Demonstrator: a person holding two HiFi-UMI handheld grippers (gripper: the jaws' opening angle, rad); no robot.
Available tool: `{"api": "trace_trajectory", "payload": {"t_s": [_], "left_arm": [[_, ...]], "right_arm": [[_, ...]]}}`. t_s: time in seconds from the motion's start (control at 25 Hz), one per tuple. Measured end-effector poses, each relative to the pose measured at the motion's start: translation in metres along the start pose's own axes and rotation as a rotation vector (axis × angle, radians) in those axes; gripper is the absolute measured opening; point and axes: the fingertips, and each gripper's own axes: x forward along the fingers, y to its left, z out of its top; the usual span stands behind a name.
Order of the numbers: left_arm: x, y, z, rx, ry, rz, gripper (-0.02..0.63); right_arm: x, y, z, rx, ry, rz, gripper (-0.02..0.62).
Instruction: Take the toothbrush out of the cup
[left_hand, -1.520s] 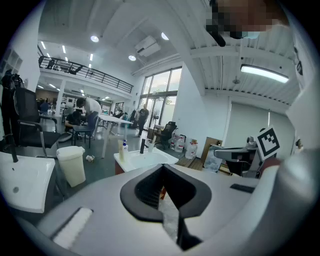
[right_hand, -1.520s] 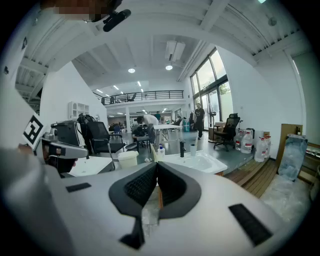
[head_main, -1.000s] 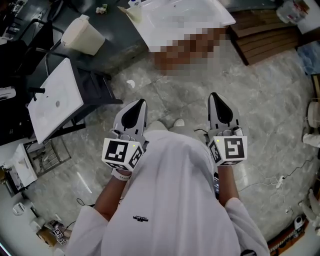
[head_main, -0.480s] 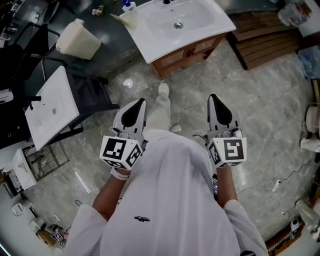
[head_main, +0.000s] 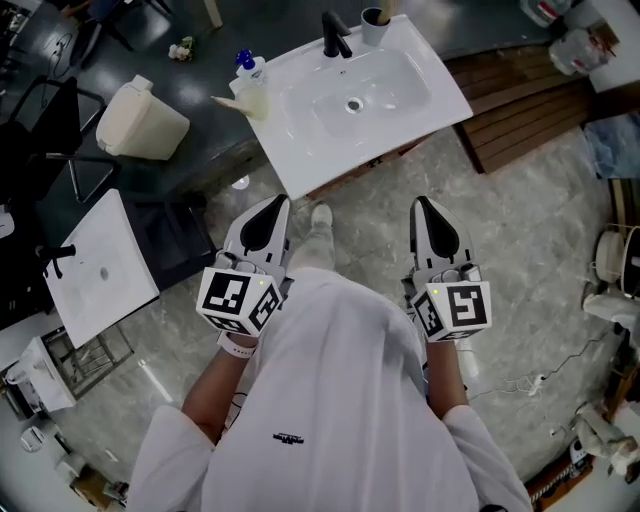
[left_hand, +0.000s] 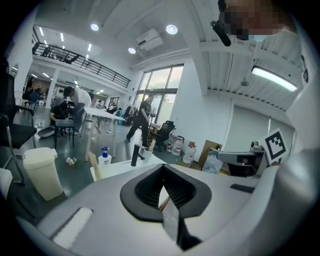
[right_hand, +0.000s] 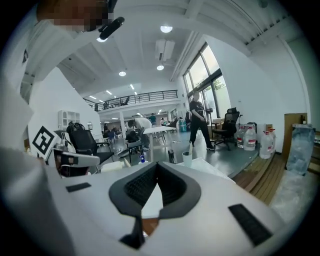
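The left gripper (head_main: 278, 208) and the right gripper (head_main: 426, 206) are held side by side over the marble floor (head_main: 540, 230), short of the washbasin (head_main: 440, 92). Each pair of jaws is pressed together at the tips, and nothing is held between them. A blue-capped spray bottle (head_main: 248, 68) is stood at the washbasin's left edge. At its far edge, just right of the black faucet (head_main: 333, 38), the cup (head_main: 373, 18) is placed, and the toothbrush (right_hand: 190, 148) is stood inside it, leaning.
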Motion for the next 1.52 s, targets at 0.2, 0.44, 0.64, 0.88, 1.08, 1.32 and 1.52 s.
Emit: {"api": "trace_trajectory", "payload": {"t_s": [0.2, 0.44, 0.64, 0.88, 1.08, 1.32, 1.52], "left_arm": [[0.043, 0.041, 0.039, 0.001, -0.027, -0.001, 0.006], [0.080, 0.074, 0.063, -0.012, -0.025, 0.010, 0.006], [0.109, 0.081, 0.072, -0.008, 0.001, 0.026, 0.006], [0.127, 0.090, 0.072, -0.028, 0.023, 0.104, 0.006], [0.137, 0.098, 0.074, -0.057, 0.023, 0.154, 0.006], [0.136, 0.118, 0.077, -0.121, -0.016, 0.243, 0.006], [0.121, 0.143, 0.076, -0.166, -0.031, 0.389, 0.006]], "right_arm": [[0.069, -0.011, 0.036, -0.018, -0.013, 0.006, 0.006], [0.120, -0.020, 0.059, -0.053, -0.019, 0.013, 0.006], [0.149, -0.042, 0.062, -0.043, 0.006, 0.028, 0.006], [0.180, -0.063, 0.063, -0.043, 0.021, 0.089, 0.006], [0.205, -0.069, 0.068, -0.055, 0.031, 0.141, 0.006], [0.232, -0.051, 0.066, -0.092, 0.056, 0.257, 0.006], [0.254, -0.027, 0.064, -0.098, 0.087, 0.367, 0.006]]}}
